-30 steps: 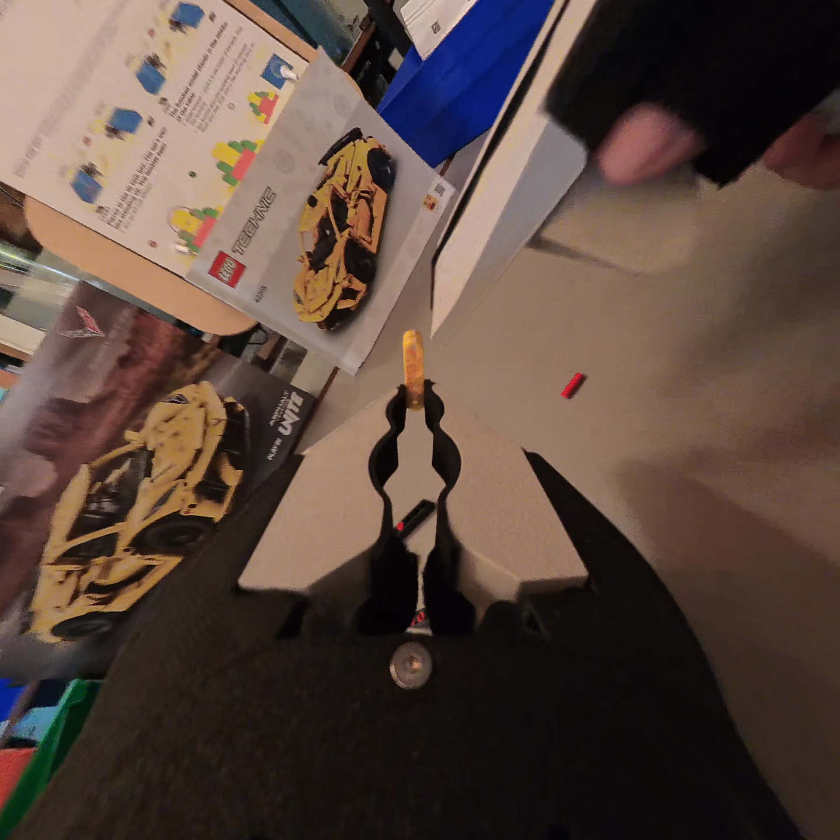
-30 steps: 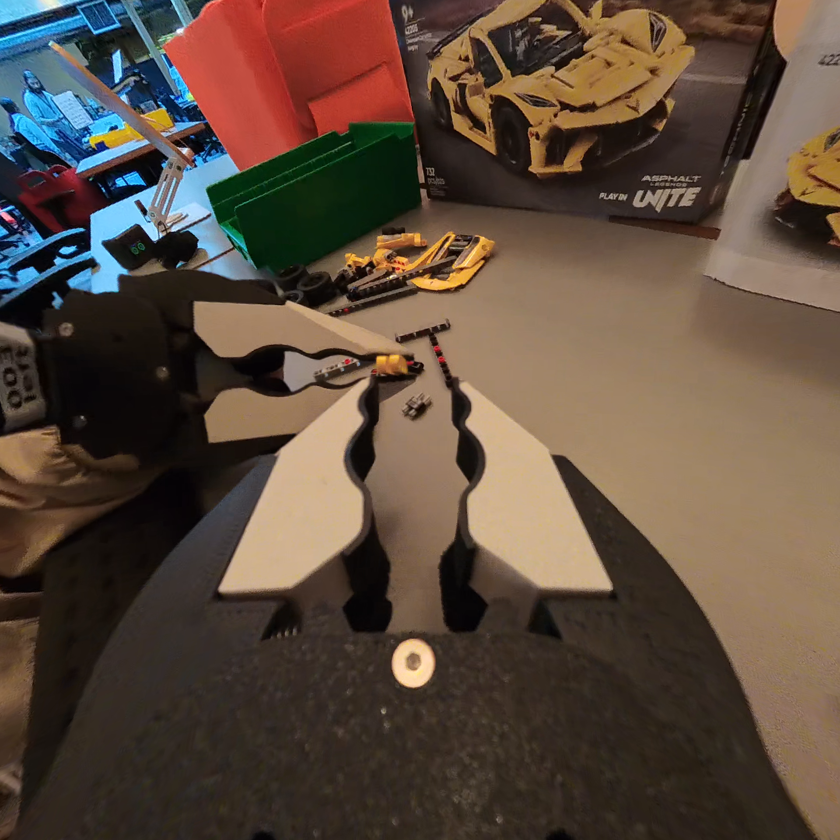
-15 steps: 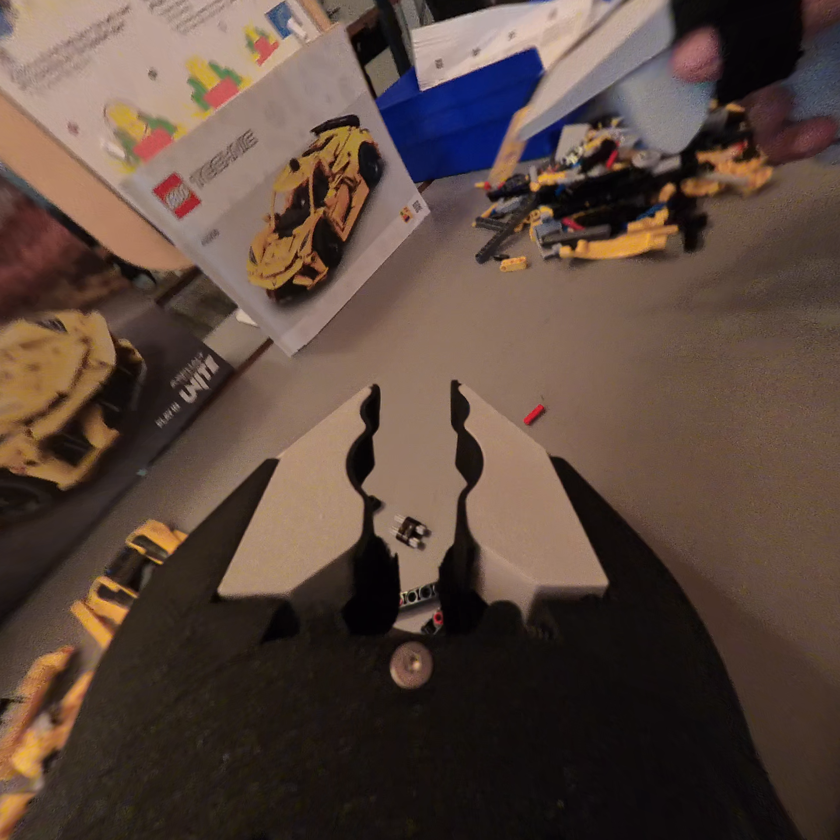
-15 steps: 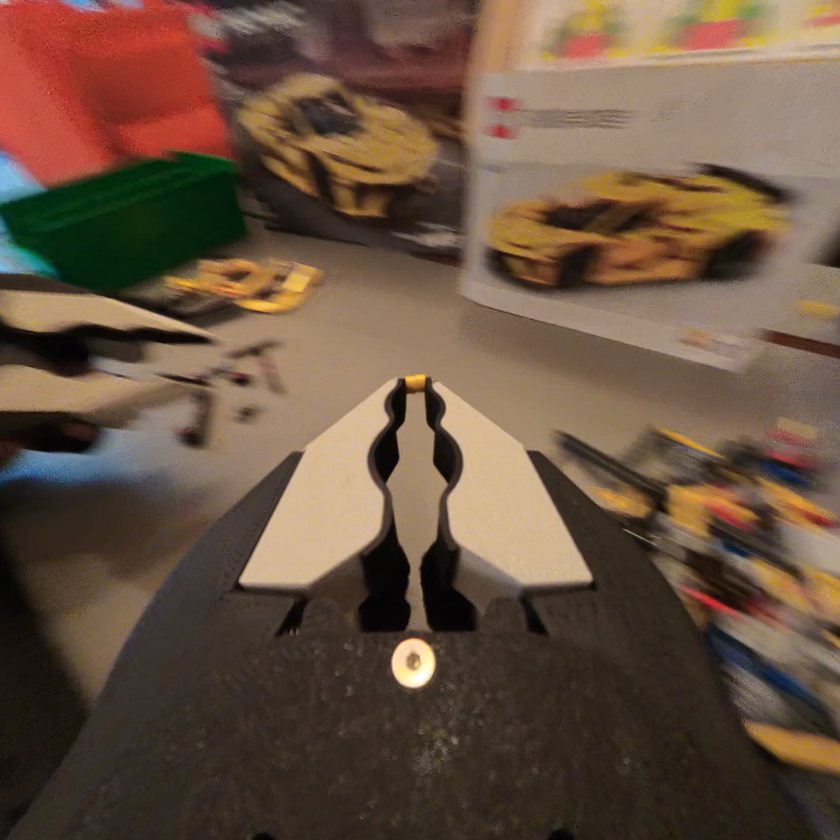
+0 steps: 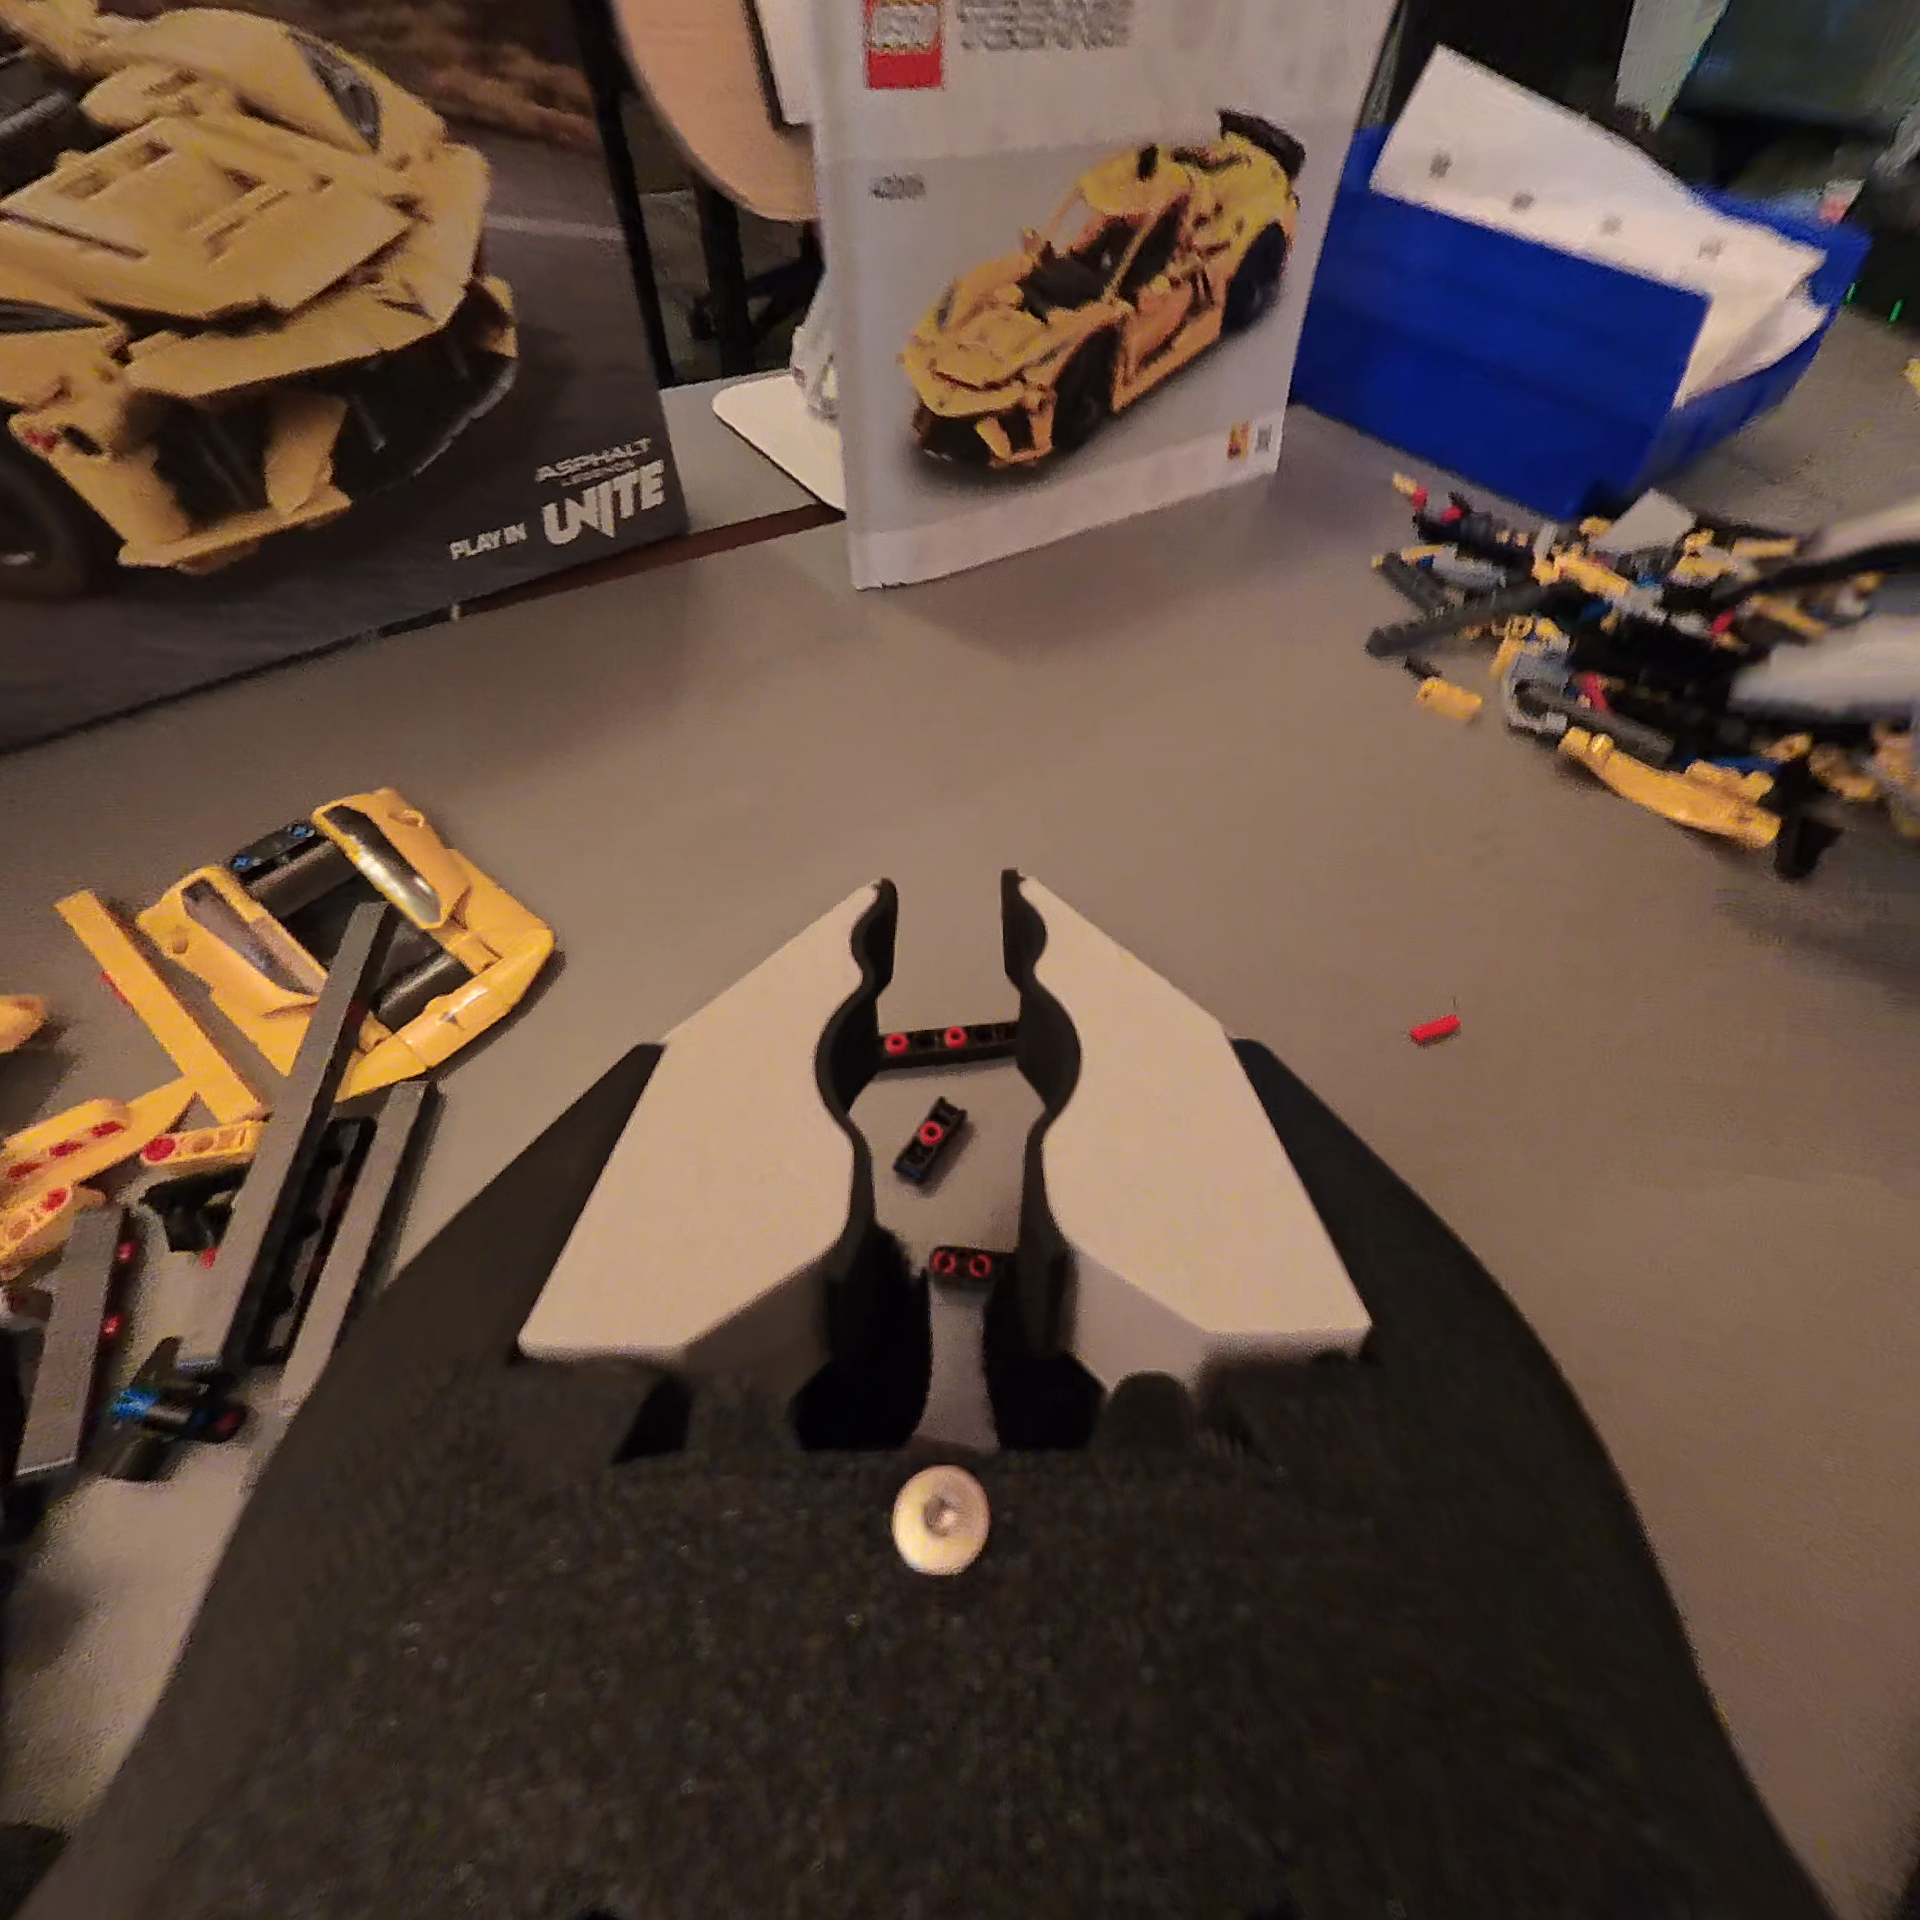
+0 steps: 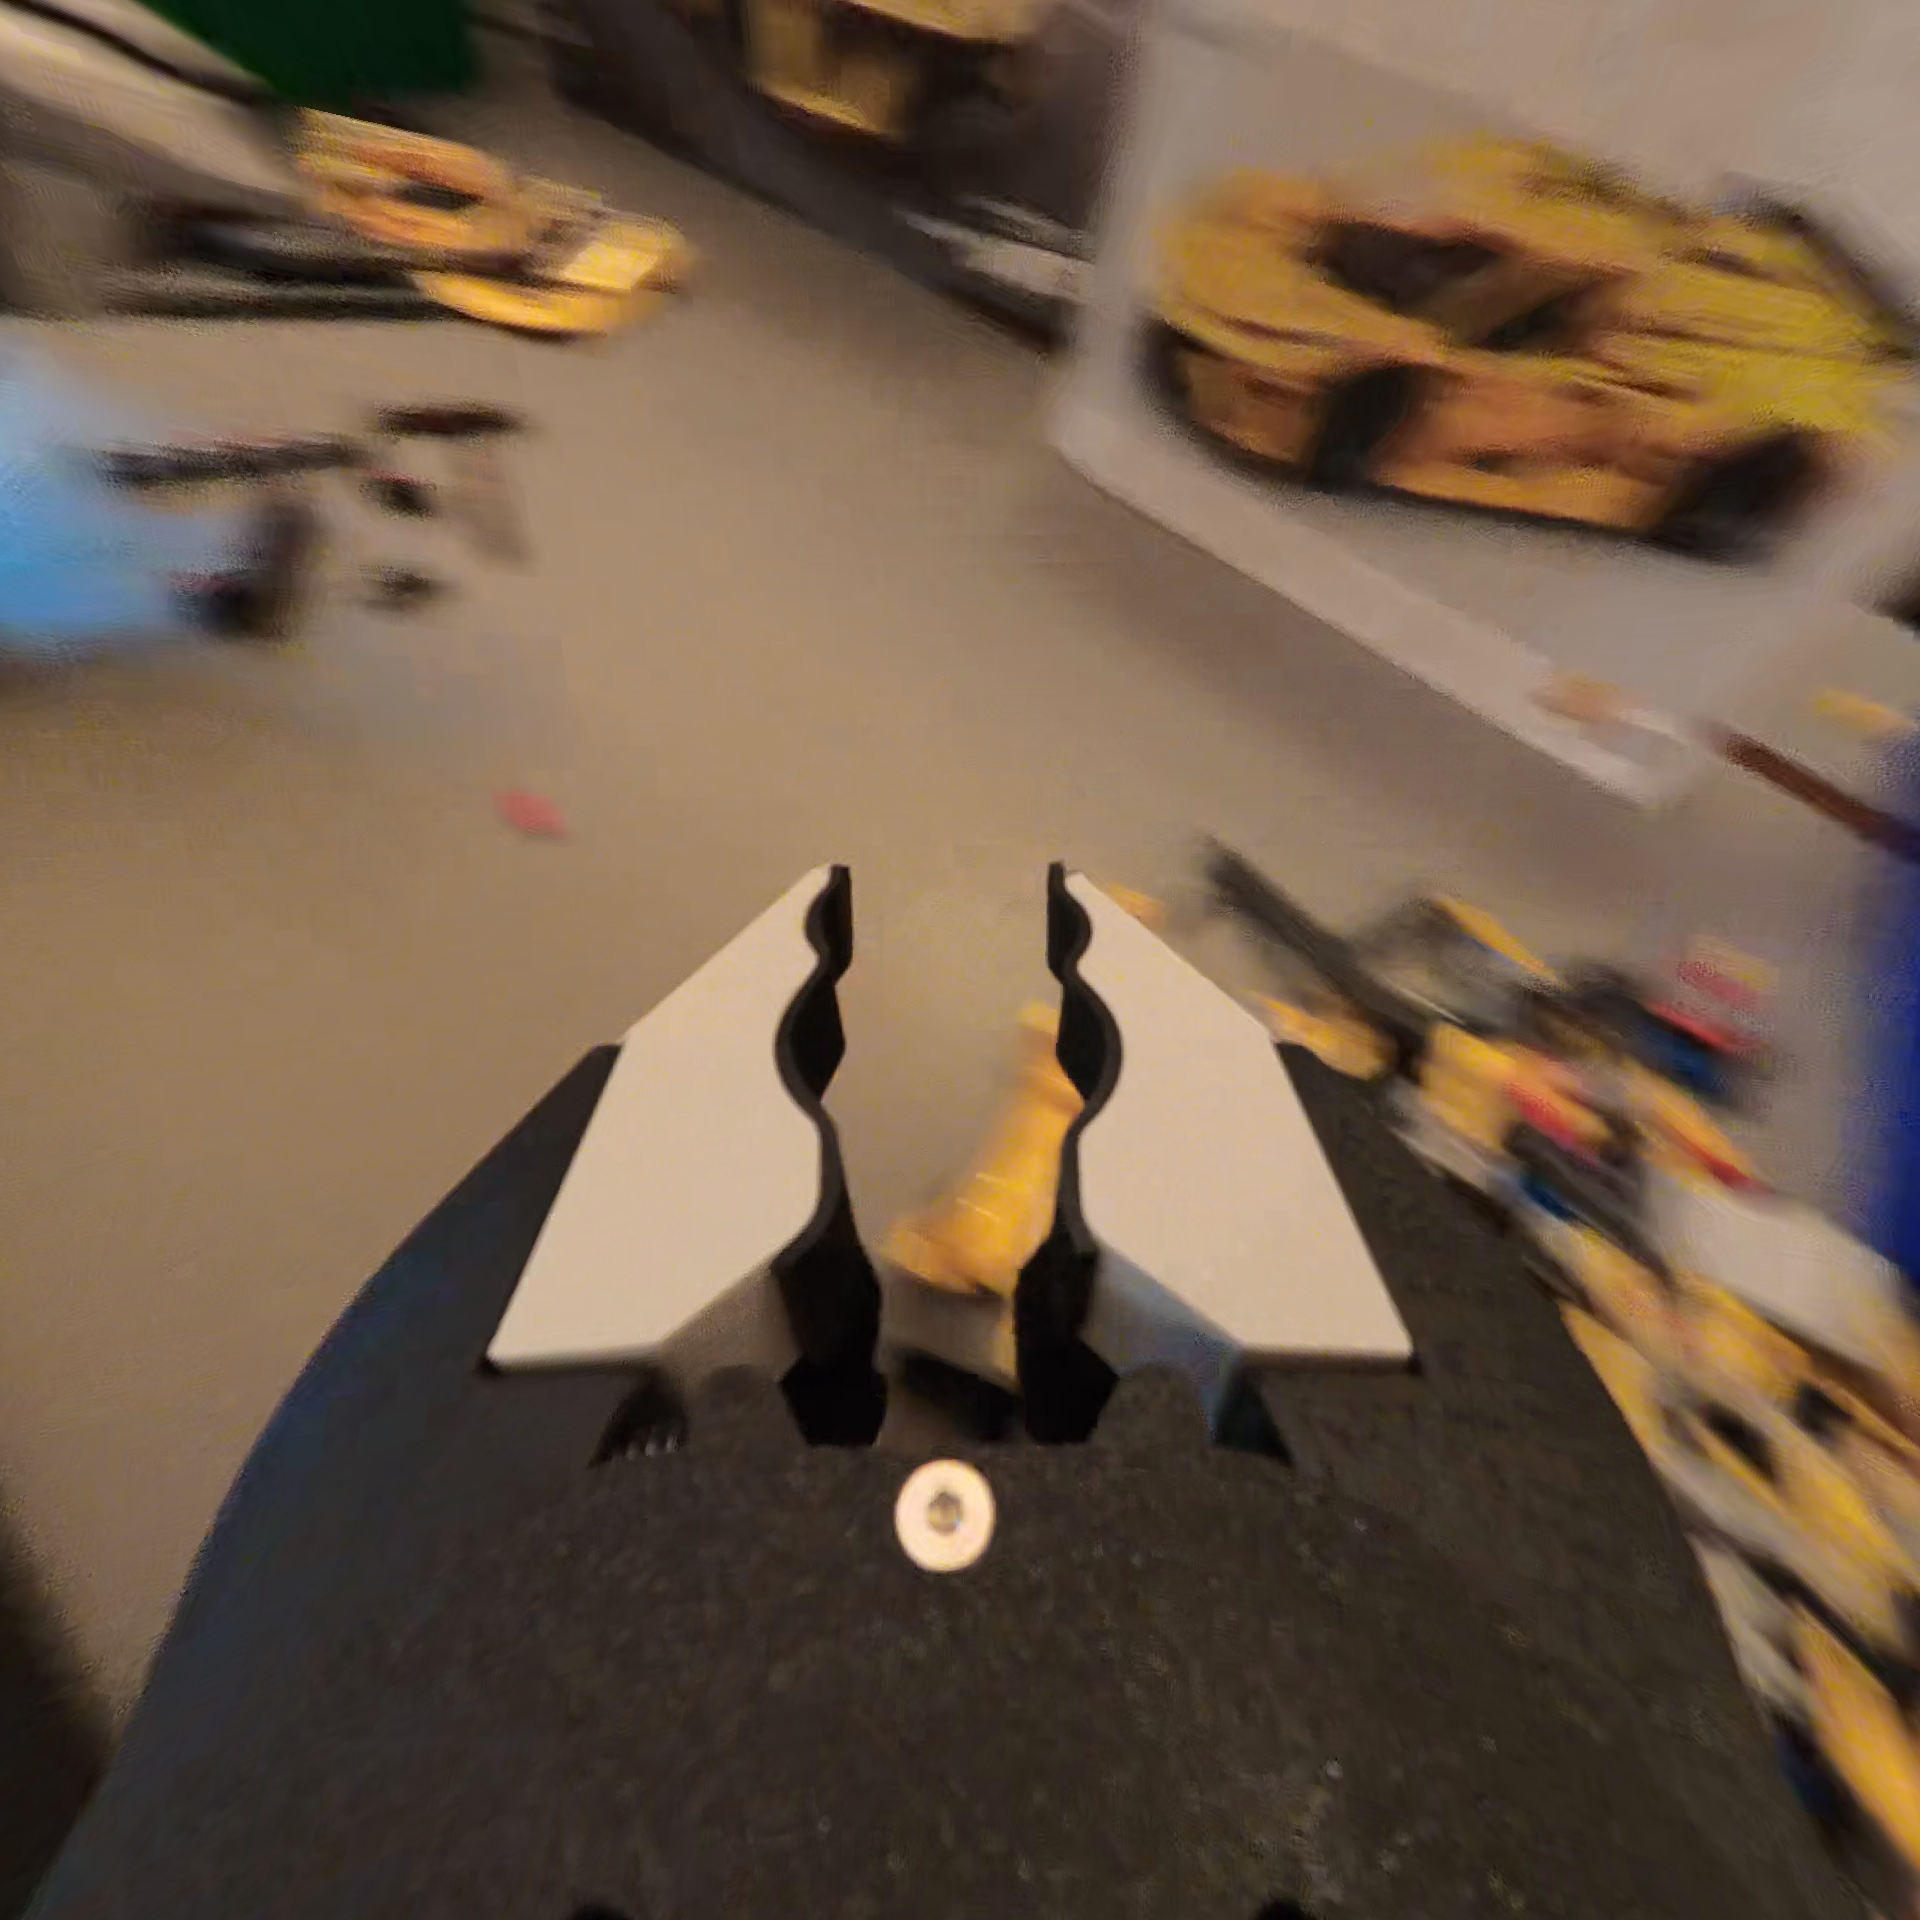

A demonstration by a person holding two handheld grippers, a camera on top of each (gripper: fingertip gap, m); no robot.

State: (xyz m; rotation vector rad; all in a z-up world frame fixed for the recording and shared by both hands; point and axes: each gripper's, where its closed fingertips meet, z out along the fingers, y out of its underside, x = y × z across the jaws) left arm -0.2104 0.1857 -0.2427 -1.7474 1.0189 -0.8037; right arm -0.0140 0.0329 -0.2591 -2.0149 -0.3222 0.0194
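My left gripper (image 5: 948, 883) is open and empty, low over the grey table (image 5: 1143, 748). Between its fingers lie a black beam with red pins (image 5: 945, 1039), a small black piece (image 5: 930, 1140) and another black piece with red pins (image 5: 961, 1264). My right gripper (image 6: 945, 873) is open in a motion-blurred view. A yellow piece (image 6: 997, 1174) shows between its fingers, close to the right finger; whether it touches the finger is unclear. A heap of yellow and black parts (image 6: 1558, 1039) lies just to its right and also shows in the left wrist view (image 5: 1662, 665).
A part-built yellow car section (image 5: 343, 956) with long dark beams (image 5: 301, 1122) lies left. A red pin (image 5: 1436, 1029) lies alone on the table. A booklet (image 5: 1070, 301), a car box (image 5: 260, 312) and a blue bin (image 5: 1558, 343) stand behind. The tips of one gripper are about 25 centimetres away from the tips of the other.
My left gripper let go of the small yellow piece, opened and swung left over the black pieces. My right gripper took that piece, moved right toward the heap, and has now opened.
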